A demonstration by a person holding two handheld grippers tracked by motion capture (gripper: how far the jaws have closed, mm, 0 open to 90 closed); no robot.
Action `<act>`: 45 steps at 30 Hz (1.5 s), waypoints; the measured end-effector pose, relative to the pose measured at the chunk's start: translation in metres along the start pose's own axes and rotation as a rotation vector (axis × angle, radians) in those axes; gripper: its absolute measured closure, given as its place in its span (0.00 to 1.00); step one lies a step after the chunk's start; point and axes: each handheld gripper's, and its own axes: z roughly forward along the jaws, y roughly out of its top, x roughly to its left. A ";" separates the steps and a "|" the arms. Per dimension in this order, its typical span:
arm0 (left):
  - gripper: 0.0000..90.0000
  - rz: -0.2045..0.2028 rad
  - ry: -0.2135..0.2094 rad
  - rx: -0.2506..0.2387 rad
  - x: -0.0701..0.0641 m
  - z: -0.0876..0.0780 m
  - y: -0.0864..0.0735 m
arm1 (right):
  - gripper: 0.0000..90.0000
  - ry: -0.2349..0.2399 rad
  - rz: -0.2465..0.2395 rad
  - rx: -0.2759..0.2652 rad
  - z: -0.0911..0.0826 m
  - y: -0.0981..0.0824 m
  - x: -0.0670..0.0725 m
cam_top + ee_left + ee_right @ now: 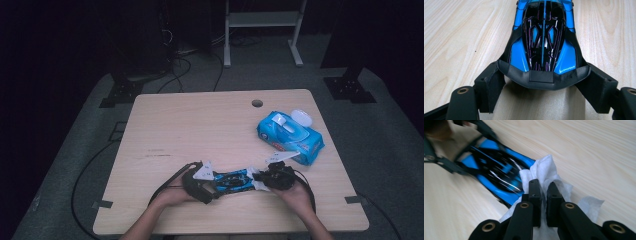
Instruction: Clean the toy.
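Toy car [231,181], blue and black, lies near the front edge of the tabletop [200,125], between the two hands. In the high view its ends are covered by the tongs, so only its middle shows. Its long axis runs left to right across the tabletop, roughly parallel to the front edge; which end is the nose I cannot tell.

At its left end, the left tongs [544,77] stand apart, one jaw on each side of the car's black end piece, touching it.

At its right end, the right tongs [543,192] are pressed together on a white wipe [544,170], which lies against the car's blue body; the car is blurred in this view.

Further right and back sits a blue wipes pack [289,136], lid open.
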 end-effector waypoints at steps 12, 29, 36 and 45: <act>0.27 -0.002 -0.001 -0.001 0.000 0.000 0.000 | 0.94 0.007 -0.042 -0.034 0.017 0.016 0.013; 0.27 -0.004 -0.006 -0.004 0.001 0.001 0.000 | 0.94 0.019 -0.044 -0.036 0.025 0.027 0.011; 0.27 0.002 -0.004 -0.003 0.000 0.000 0.000 | 0.94 -0.012 0.020 -0.014 0.005 0.005 -0.006; 0.27 0.002 -0.006 -0.004 0.001 0.000 -0.001 | 0.94 0.015 0.026 0.010 -0.004 -0.007 -0.003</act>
